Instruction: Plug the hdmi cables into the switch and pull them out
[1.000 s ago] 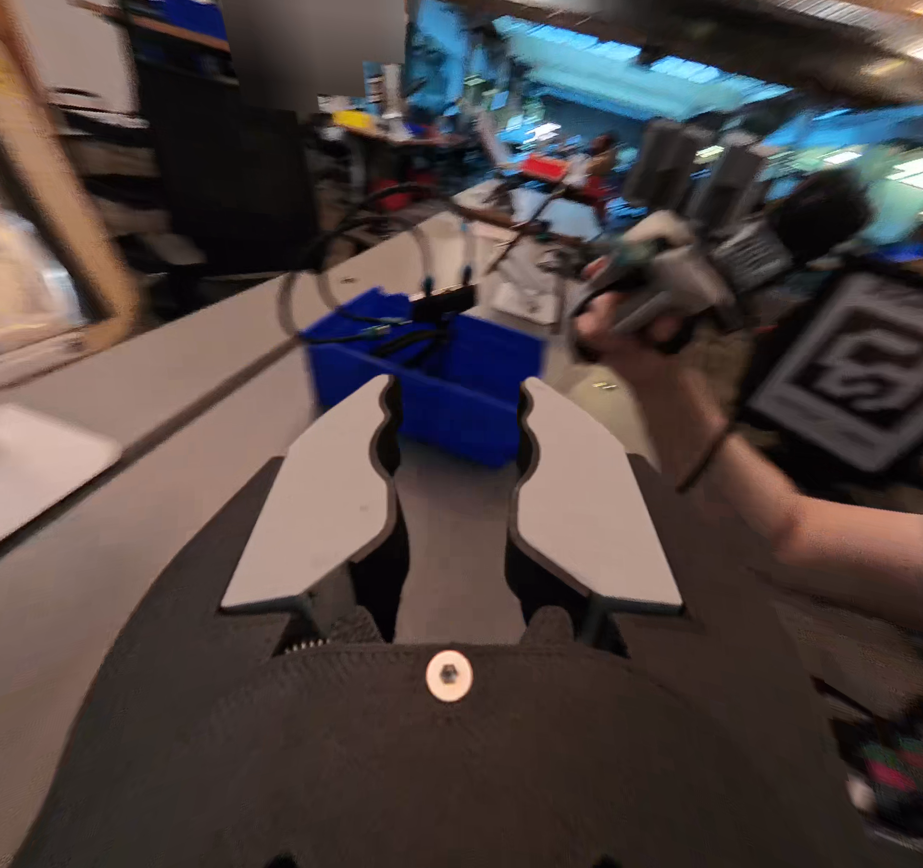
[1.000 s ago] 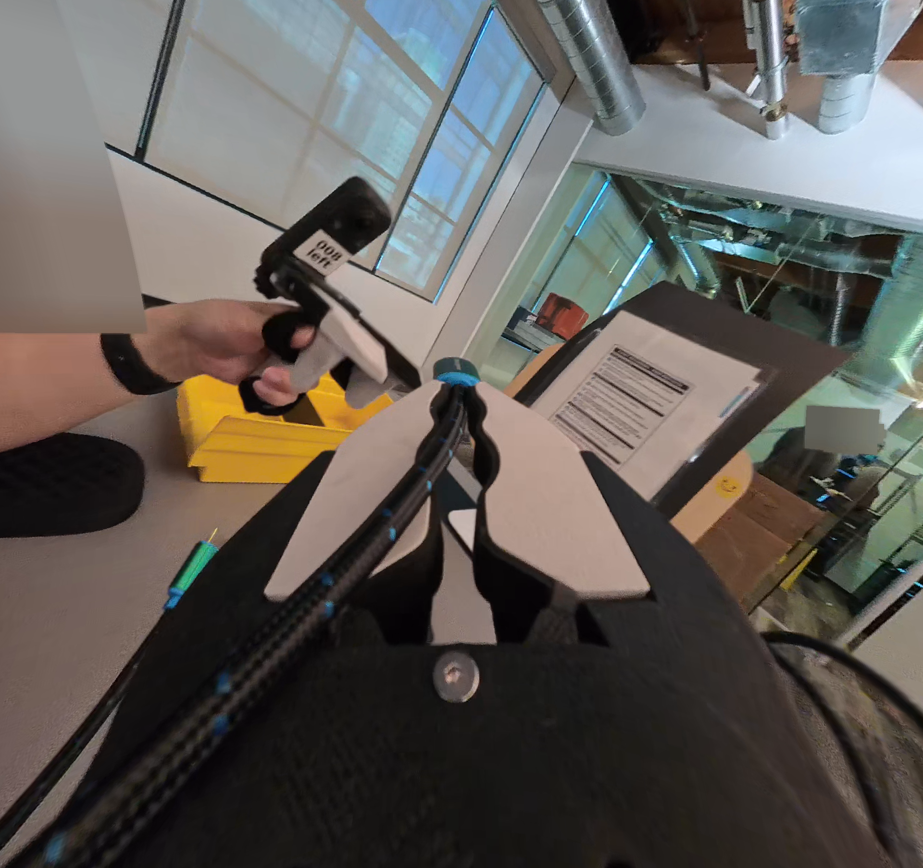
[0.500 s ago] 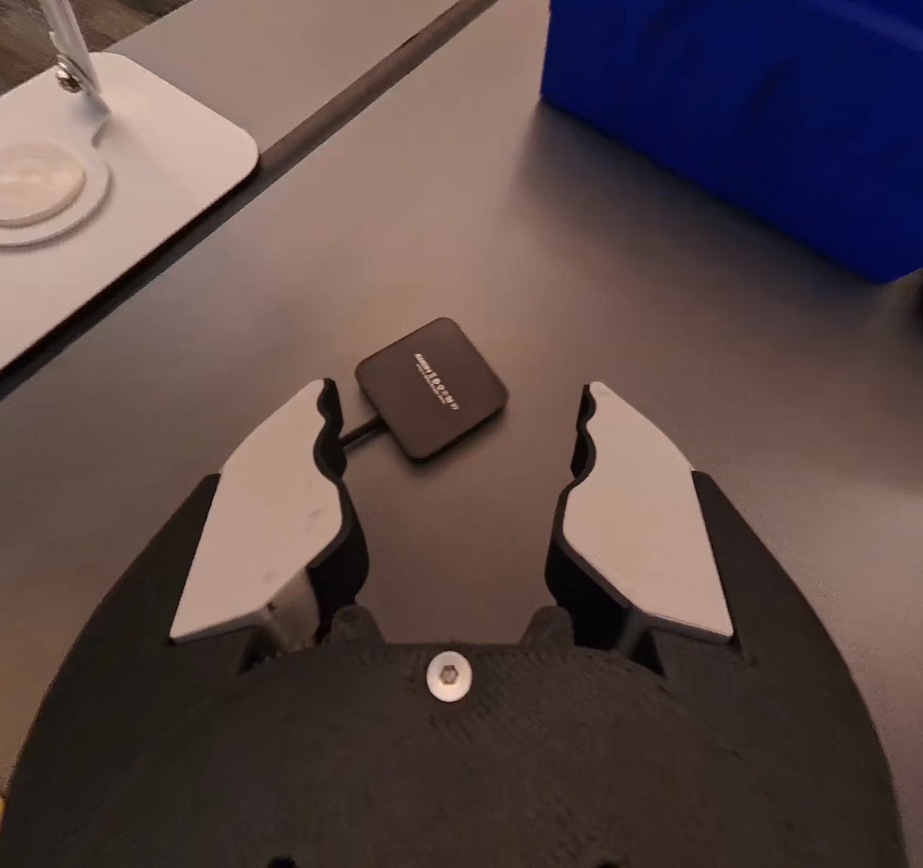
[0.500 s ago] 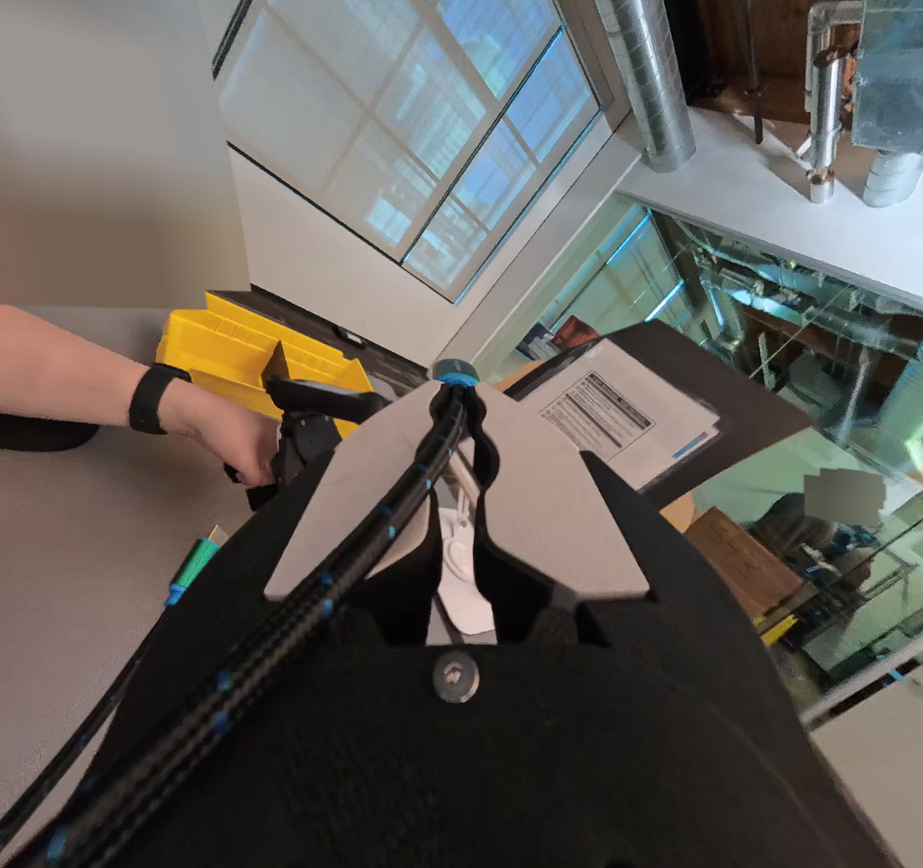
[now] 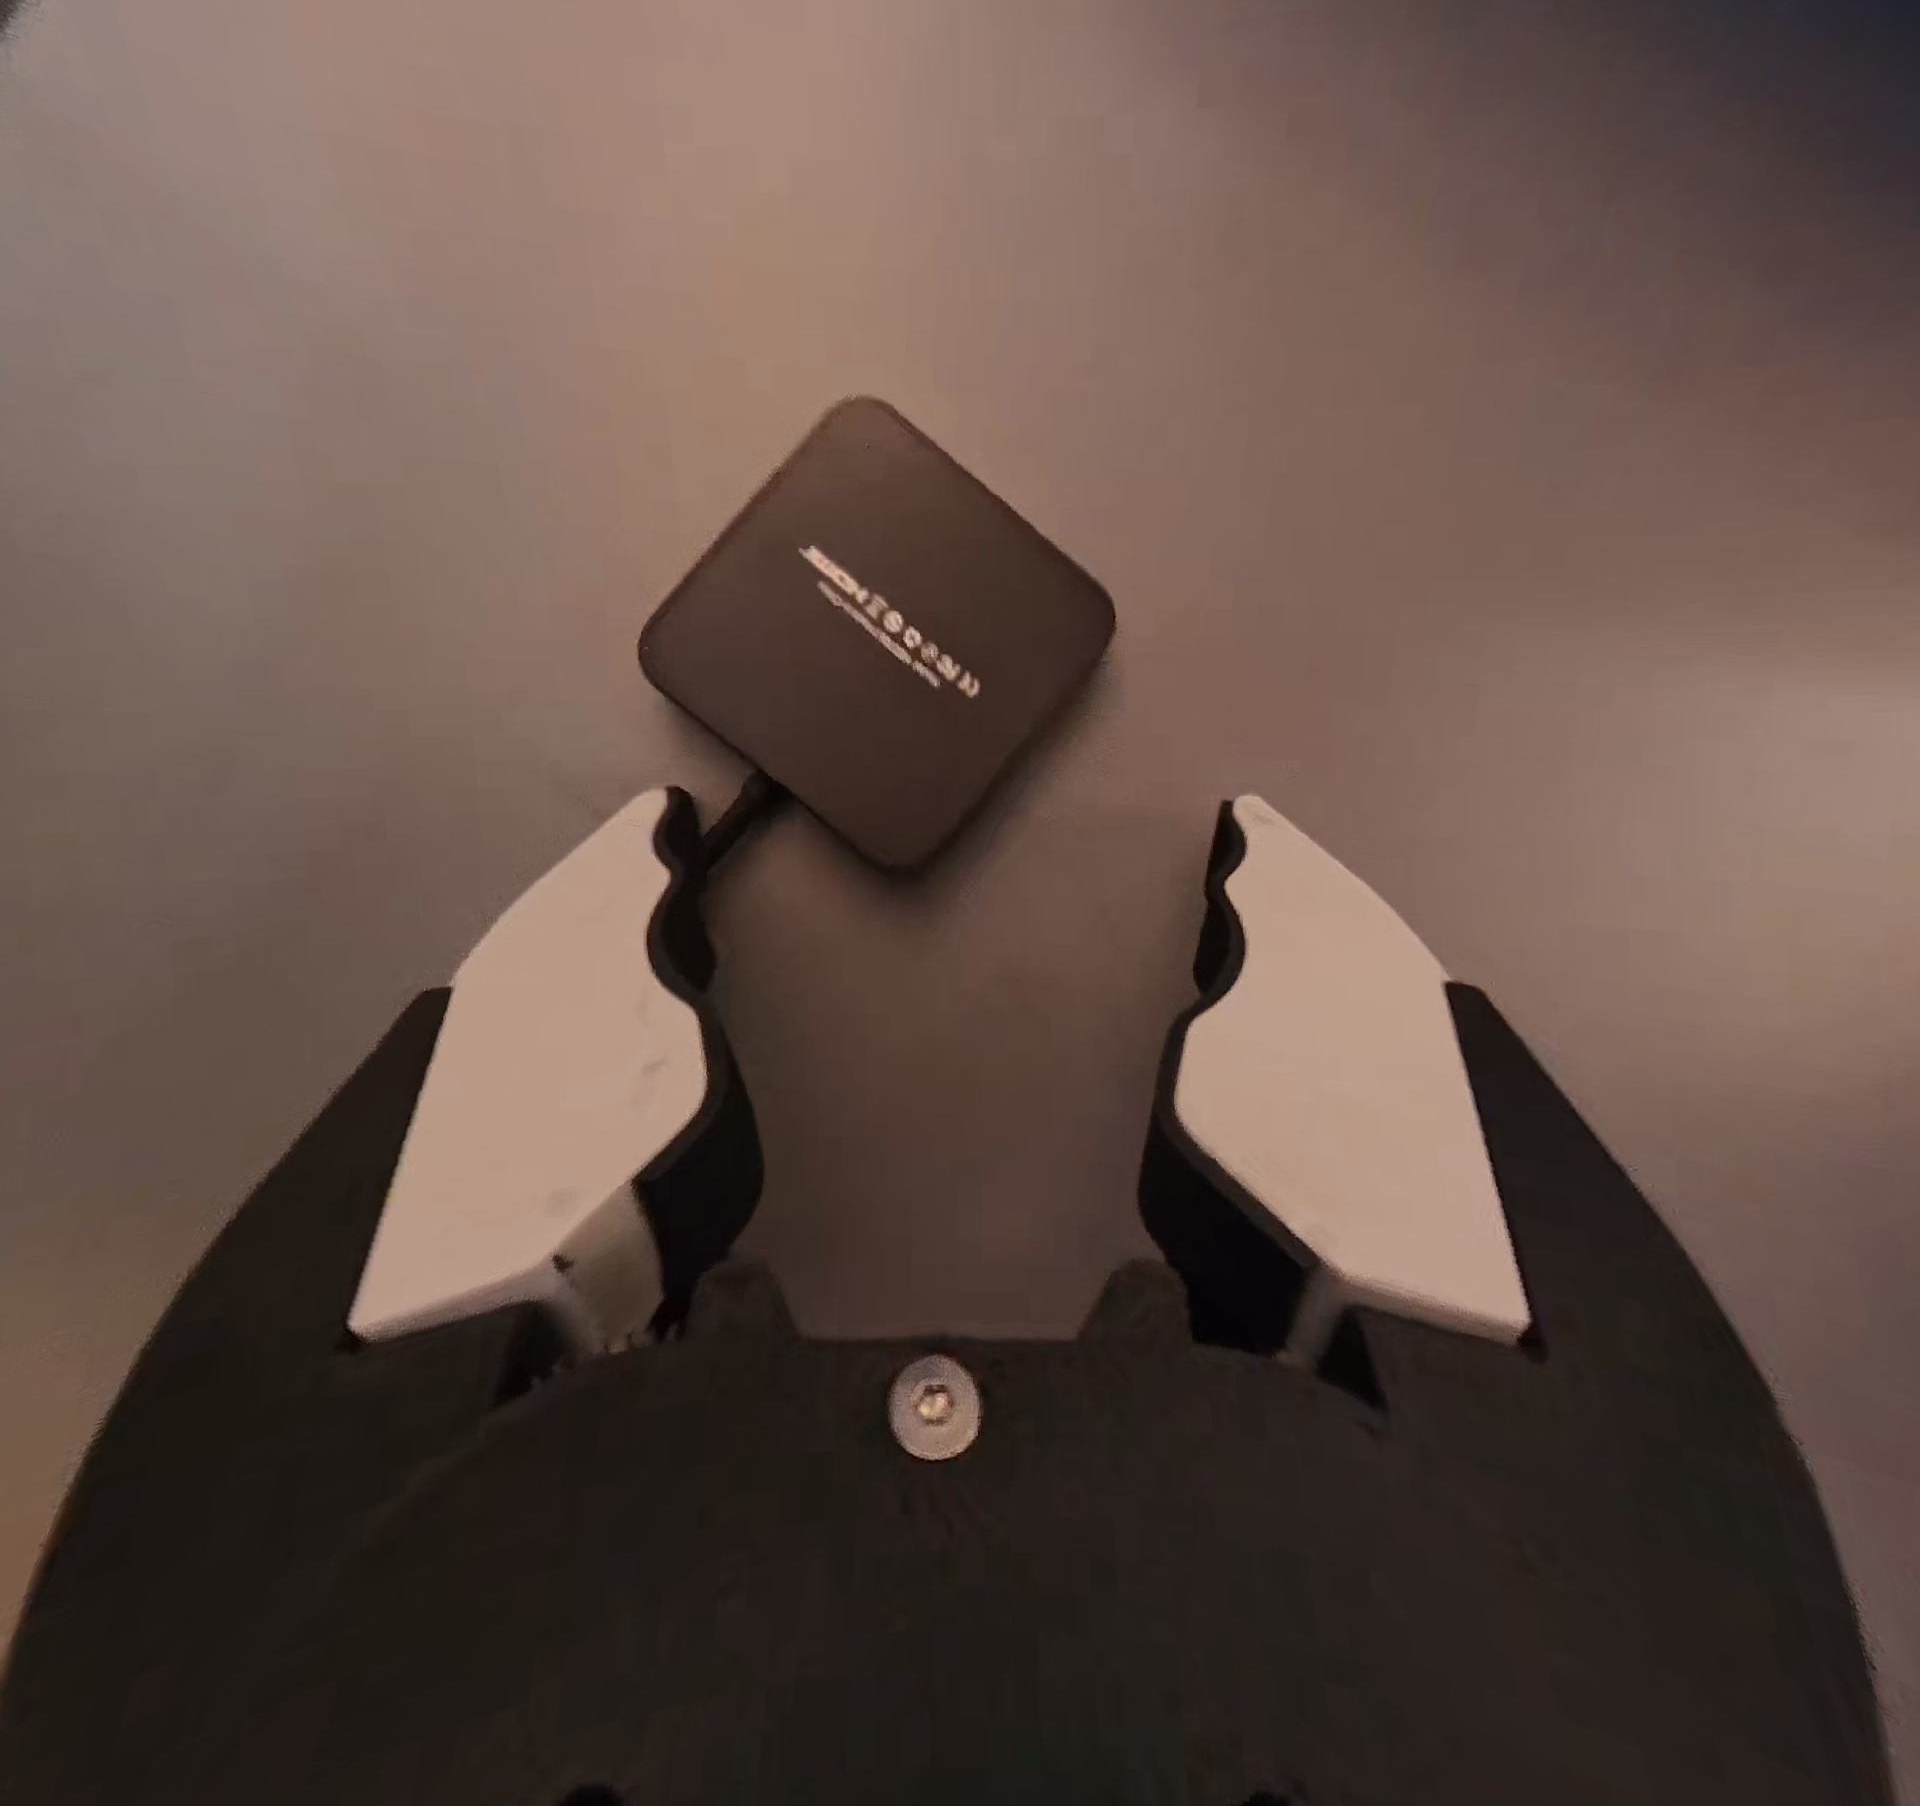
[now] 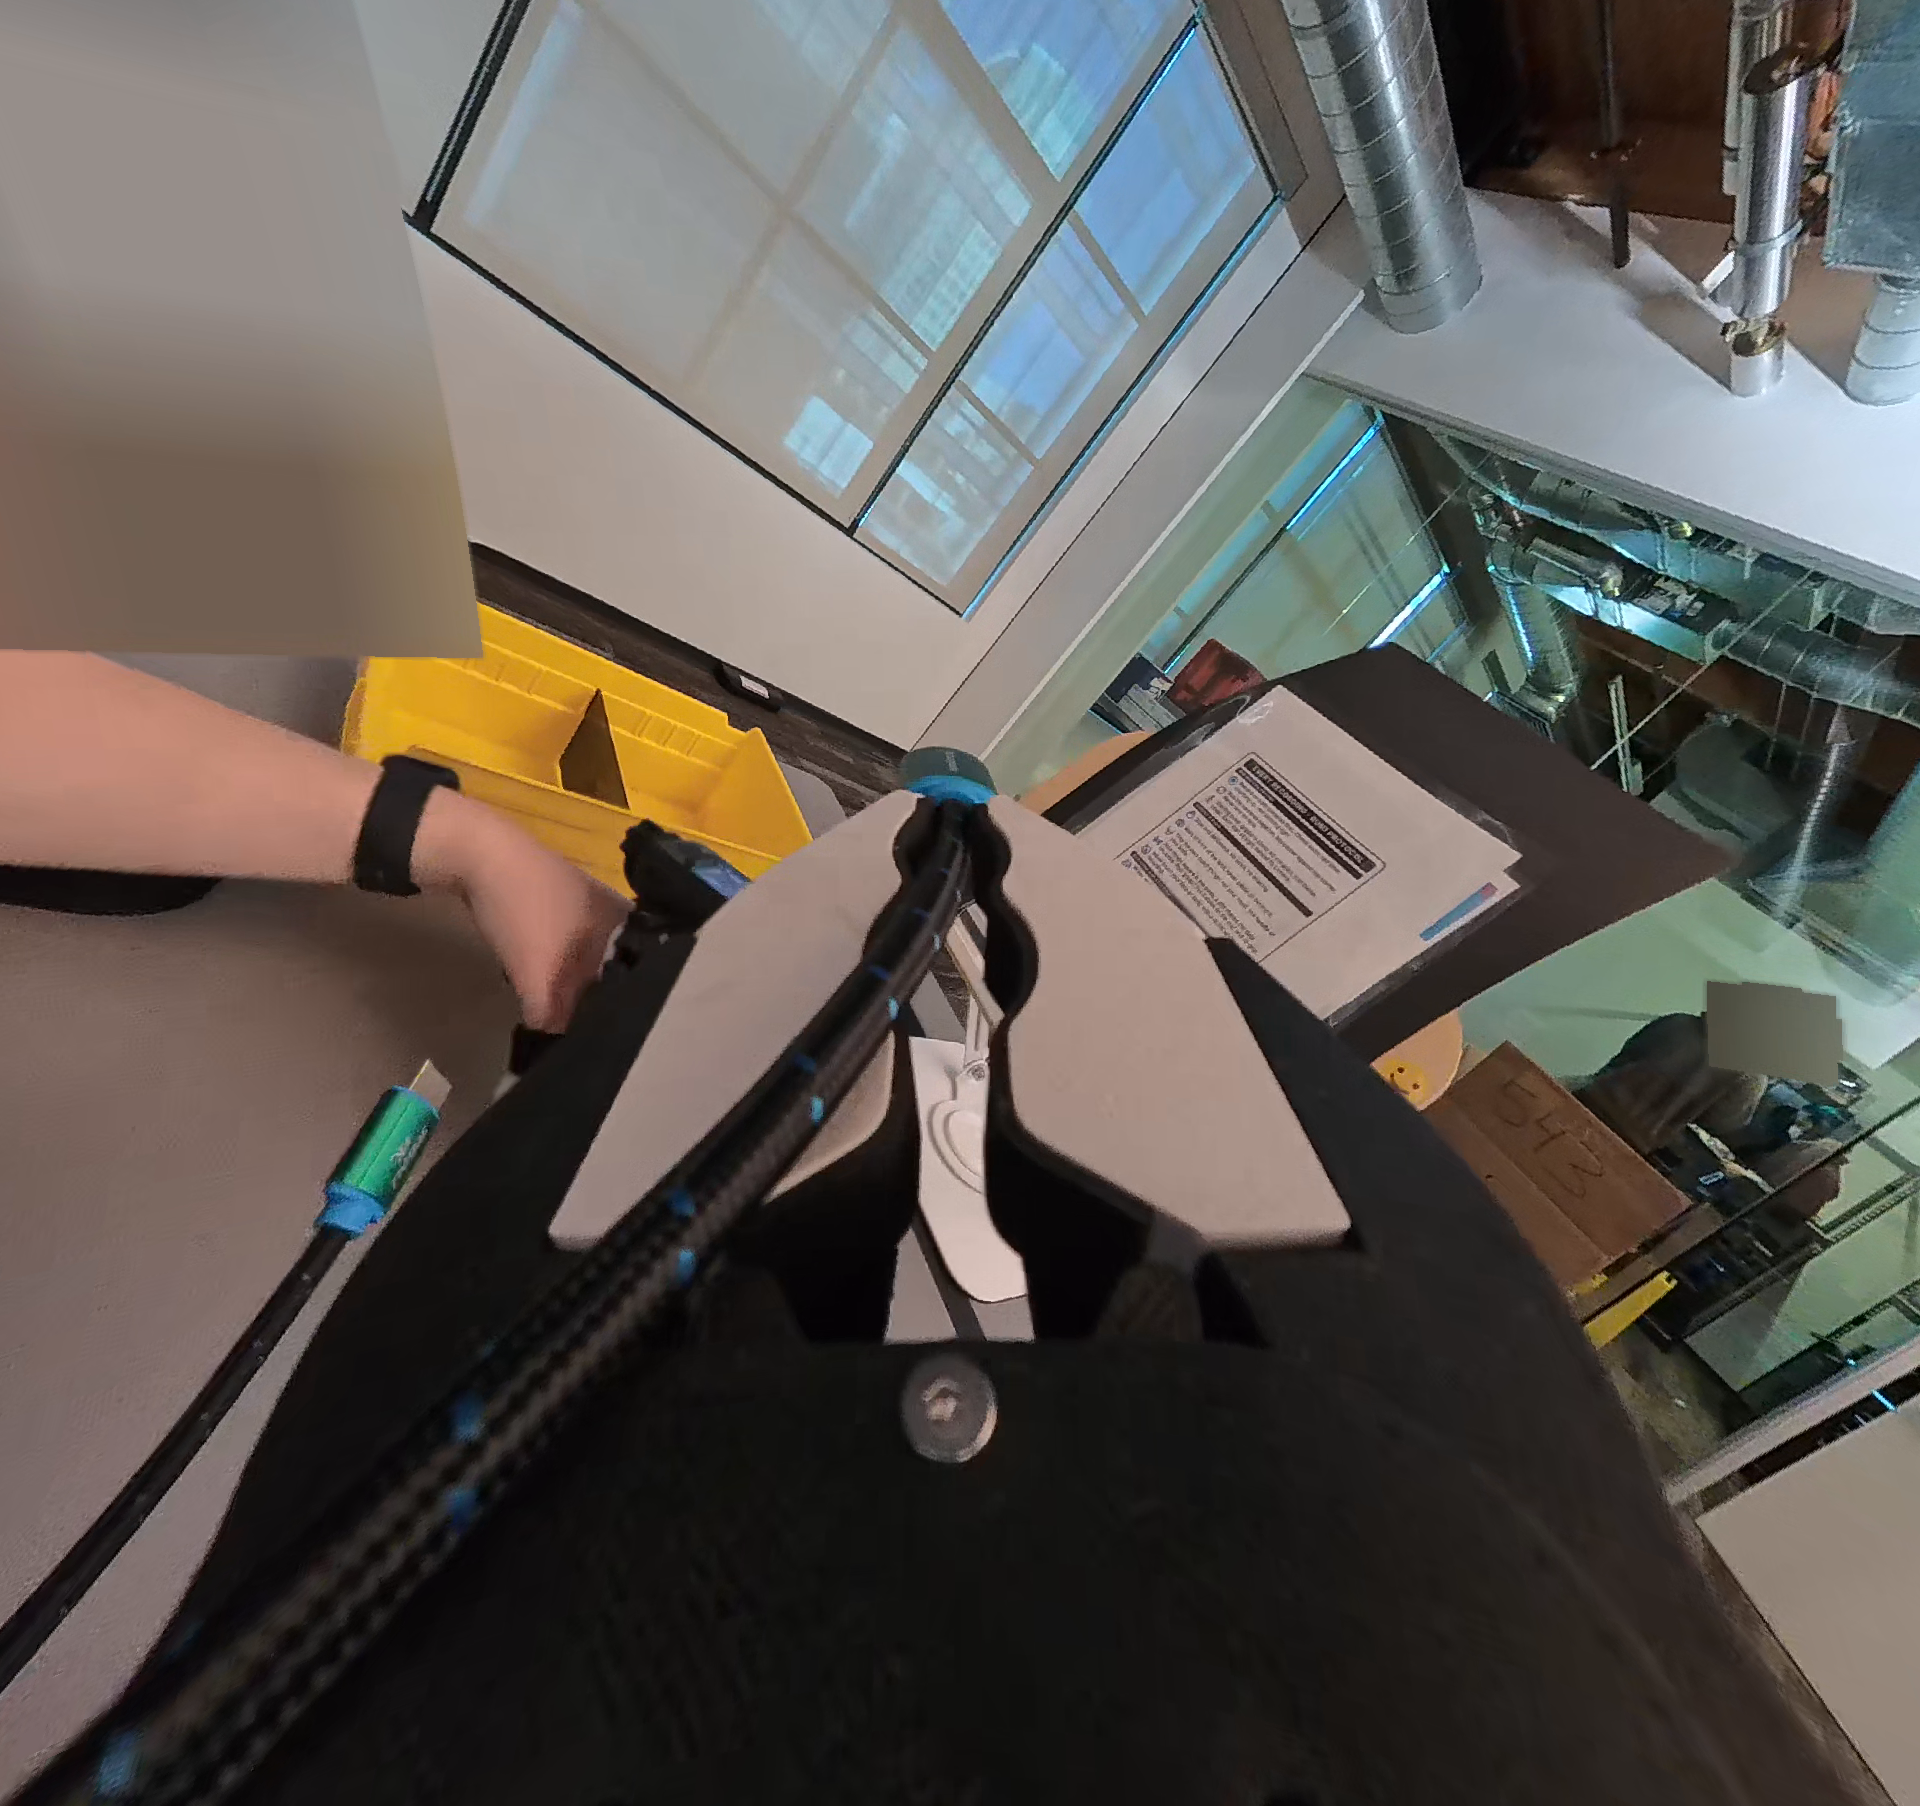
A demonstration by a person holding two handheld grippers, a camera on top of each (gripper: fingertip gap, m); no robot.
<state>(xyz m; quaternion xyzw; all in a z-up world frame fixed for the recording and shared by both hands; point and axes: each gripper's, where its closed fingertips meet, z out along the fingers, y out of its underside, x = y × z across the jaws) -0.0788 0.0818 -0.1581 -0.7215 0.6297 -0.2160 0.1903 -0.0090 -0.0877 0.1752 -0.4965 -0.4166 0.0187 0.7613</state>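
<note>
Black, flat and square with rounded corners, the switch (image 5: pixel 876 630) lies on the grey table (image 5: pixel 416 302), turned so 1 corner points toward the left gripper (image 5: pixel 951 811). It sits just ahead of the fingertips, nearer the left finger (image 5: pixel 561 1050) than the right one, and nothing grips it. Left claw: spread wide, empty, pointing down at the tabletop. A thin black lead (image 5: pixel 727 826) leaves the switch's near-left edge and runs under the tip of the left finger; whether they touch cannot be told. Pale lettering crosses the switch's top face.

Right gripper (image 6: pixel 951 811): fingers closed tight on a braided black HDMI cable (image 6: pixel 727 1164) with blue flecks. The cable runs diagonally across the left finger plate and out between the tips, where its blue-capped plug end (image 6: pixel 945 774) protrudes. This claw is raised and angled up toward the window (image 6: pixel 831 229).

A 2nd cable (image 6: pixel 208 1382) lies on the table at lower left, with a green plug (image 6: pixel 393 1148) and blue collar, untouched. Behind it, the person's hand (image 6: pixel 540 925) with a black wristband works the other gripper's handle, beside a yellow bin (image 6: pixel 582 738). A white lamp base (image 6: pixel 961 1164) shows through the gap between the right fingers.
</note>
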